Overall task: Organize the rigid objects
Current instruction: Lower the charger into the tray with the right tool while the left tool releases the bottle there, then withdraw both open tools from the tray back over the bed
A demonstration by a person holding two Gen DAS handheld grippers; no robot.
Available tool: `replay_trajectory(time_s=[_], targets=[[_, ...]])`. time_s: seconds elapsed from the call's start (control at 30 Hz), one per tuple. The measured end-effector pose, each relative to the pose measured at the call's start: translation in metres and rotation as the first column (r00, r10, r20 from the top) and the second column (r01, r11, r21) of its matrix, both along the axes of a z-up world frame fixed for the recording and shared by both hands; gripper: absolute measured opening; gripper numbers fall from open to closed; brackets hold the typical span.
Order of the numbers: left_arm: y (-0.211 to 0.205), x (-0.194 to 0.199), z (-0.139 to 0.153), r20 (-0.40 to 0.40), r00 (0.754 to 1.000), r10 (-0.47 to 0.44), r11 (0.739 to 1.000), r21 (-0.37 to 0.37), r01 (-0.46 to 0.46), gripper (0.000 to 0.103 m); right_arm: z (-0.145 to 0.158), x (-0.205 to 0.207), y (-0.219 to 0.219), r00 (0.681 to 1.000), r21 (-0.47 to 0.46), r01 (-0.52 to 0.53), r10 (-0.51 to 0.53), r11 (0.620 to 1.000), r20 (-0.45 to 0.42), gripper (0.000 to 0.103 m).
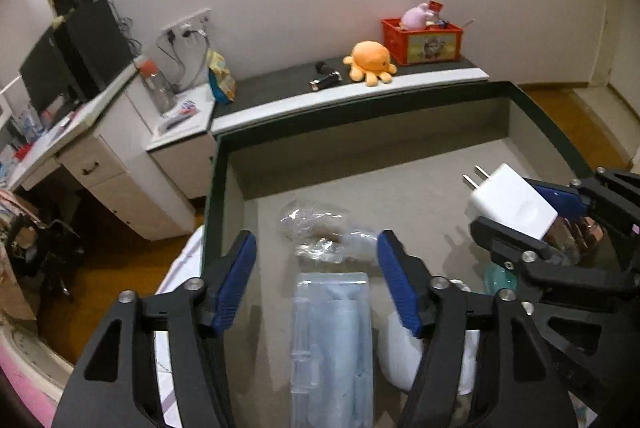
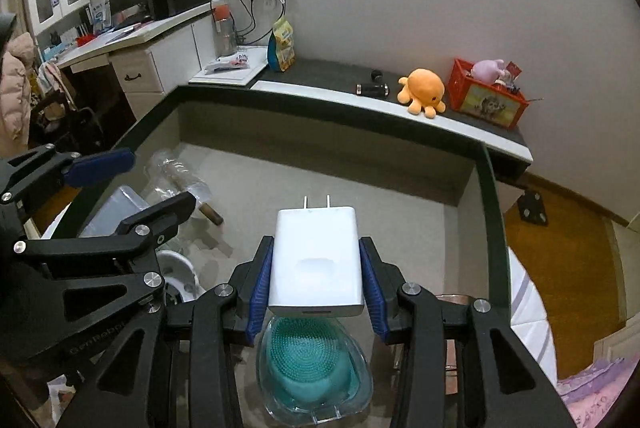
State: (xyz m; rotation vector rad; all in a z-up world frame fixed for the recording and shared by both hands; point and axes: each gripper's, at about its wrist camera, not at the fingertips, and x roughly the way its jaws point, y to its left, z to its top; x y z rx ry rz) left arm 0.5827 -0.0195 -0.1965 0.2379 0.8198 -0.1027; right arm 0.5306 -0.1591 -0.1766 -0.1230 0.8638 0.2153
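Observation:
My right gripper (image 2: 316, 280) is shut on a white plug charger (image 2: 316, 260), prongs pointing forward, held above the grey storage box (image 2: 490, 211). It also shows in the left wrist view (image 1: 512, 201). Below it lies a teal bristle brush in a clear case (image 2: 314, 364). My left gripper (image 1: 316, 268) is open and empty, above a clear plastic case (image 1: 332, 344) on the box floor. A crumpled clear wrapper (image 1: 316, 232) lies just beyond its fingertips. A white round object (image 1: 394, 360) sits under its right finger.
The box has dark green rims (image 1: 212, 211). Behind it a ledge holds an orange octopus plush (image 1: 370, 61), a red crate (image 1: 422, 41), and a small black item (image 1: 326, 77). A white desk (image 1: 120, 155) stands left. Wooden floor (image 2: 560, 268) lies right.

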Motion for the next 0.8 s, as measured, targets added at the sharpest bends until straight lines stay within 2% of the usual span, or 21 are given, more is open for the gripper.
replay_trajectory(time_s=[0.07, 0.1, 0.13, 0.23, 0.37, 0.57, 0.73, 0.8], targets=[[0.007, -0.004, 0.006, 0.011, 1.000, 0.023, 0.999, -0.035, -0.022, 0.076, 0.007, -0.004, 0.000, 1.000, 0.008, 0.004, -0.004, 1.000, 0.031, 0.049], [0.011, -0.008, 0.011, 0.018, 0.999, 0.027, 0.998, -0.054, -0.026, 0.079, 0.012, -0.009, -0.002, 0.999, 0.008, 0.019, -0.019, 1.000, 0.051, 0.061], [0.015, -0.013, 0.016, 0.027, 0.999, 0.034, 0.998, -0.062, -0.032, 0.085, 0.017, -0.011, -0.002, 0.997, 0.000, 0.037, -0.037, 0.999, 0.066, 0.067], [0.026, -0.040, 0.040, 0.107, 0.993, 0.056, 0.993, -0.112, -0.044, 0.098, 0.037, -0.031, -0.008, 0.991, 0.038, 0.047, -0.052, 0.998, 0.124, 0.080], [0.034, -0.085, 0.067, 0.200, 0.977, 0.068, 0.985, -0.170, -0.034, 0.102, 0.071, -0.081, -0.008, 0.970, 0.098, 0.021, -0.044, 0.995, 0.239, 0.081], [0.040, -0.171, 0.104, 0.345, 0.935, 0.086, 0.974, -0.225, -0.007, 0.103, 0.108, -0.155, -0.001, 0.931, 0.124, -0.018, -0.028, 0.992, 0.363, 0.084], [0.038, -0.249, 0.124, 0.471, 0.877, 0.092, 0.982, -0.189, -0.001, 0.103, 0.124, -0.224, 0.001, 0.880, 0.129, -0.024, -0.040, 0.991, 0.473, 0.087], [0.035, -0.282, 0.128, 0.535, 0.840, 0.090, 0.988, -0.156, -0.007, 0.103, 0.125, -0.252, 0.001, 0.856, 0.120, -0.015, -0.049, 0.993, 0.514, 0.088]])
